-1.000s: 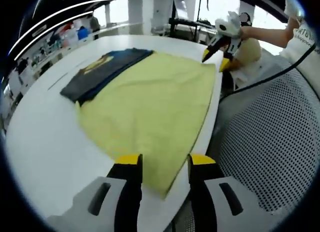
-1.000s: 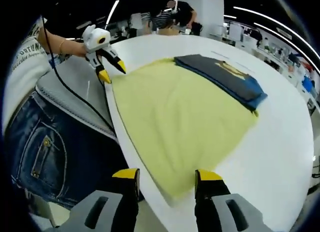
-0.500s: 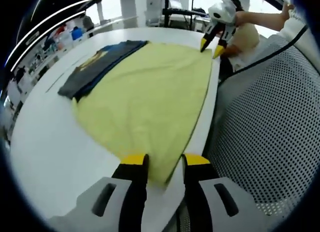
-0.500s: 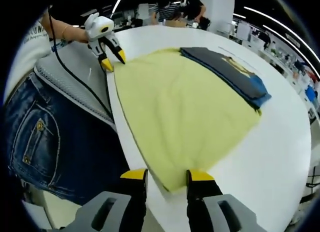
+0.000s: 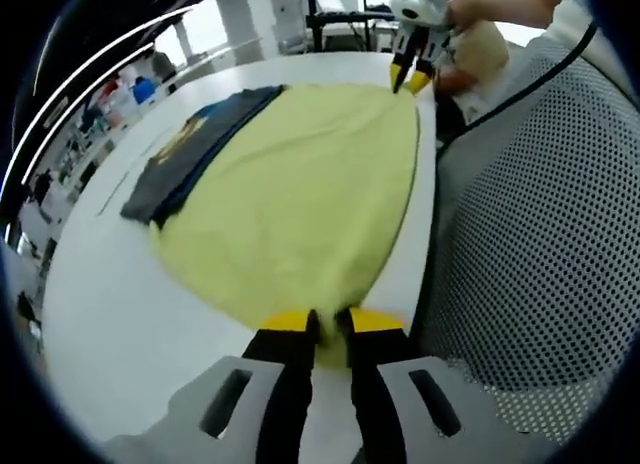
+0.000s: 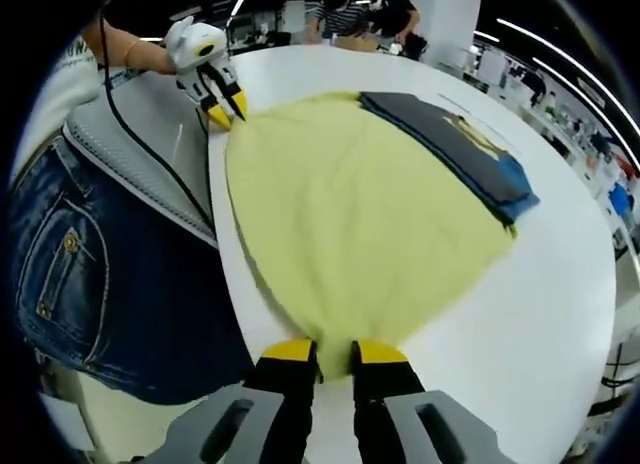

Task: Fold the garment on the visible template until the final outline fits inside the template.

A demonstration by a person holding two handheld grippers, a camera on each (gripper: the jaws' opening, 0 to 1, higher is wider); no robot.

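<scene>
Garment: pale yellow fabric garment (image 5: 300,194) lies spread flat on the round white tabletop (image 5: 120,314), its near long edge running along the tabletop rim beside the person.
Second item: dark grey folded cloth with blue edge and yellow print (image 5: 190,149) lies at the far side of the yellow garment, touching or slightly overlapping it; which one, cannot tell.
Left gripper: left gripper (image 5: 322,324), jaws nearly together on one near corner of the yellow garment; appears to pinch the hem.
Right gripper: right gripper (image 6: 335,351), jaws likewise nearly together on the opposite near corner; seen in the left gripper view at the far corner (image 5: 410,76).
Template: no separate outline can be made out on the tabletop.
Risk 1: judged shallow bite at both corners; a lift could slip the hem out of one gripper and skew the fold.
Risk 2: both corners sit at the rim; slack fabric could slide off the tabletop toward the person's lap.
Risk 3: carrying the edge forward could drag or cover the dark cloth.
Open room: bare white tabletop lies beyond and to the sides of the garment; the near side is closed off by the person's body and jeans (image 6: 80,284).
</scene>
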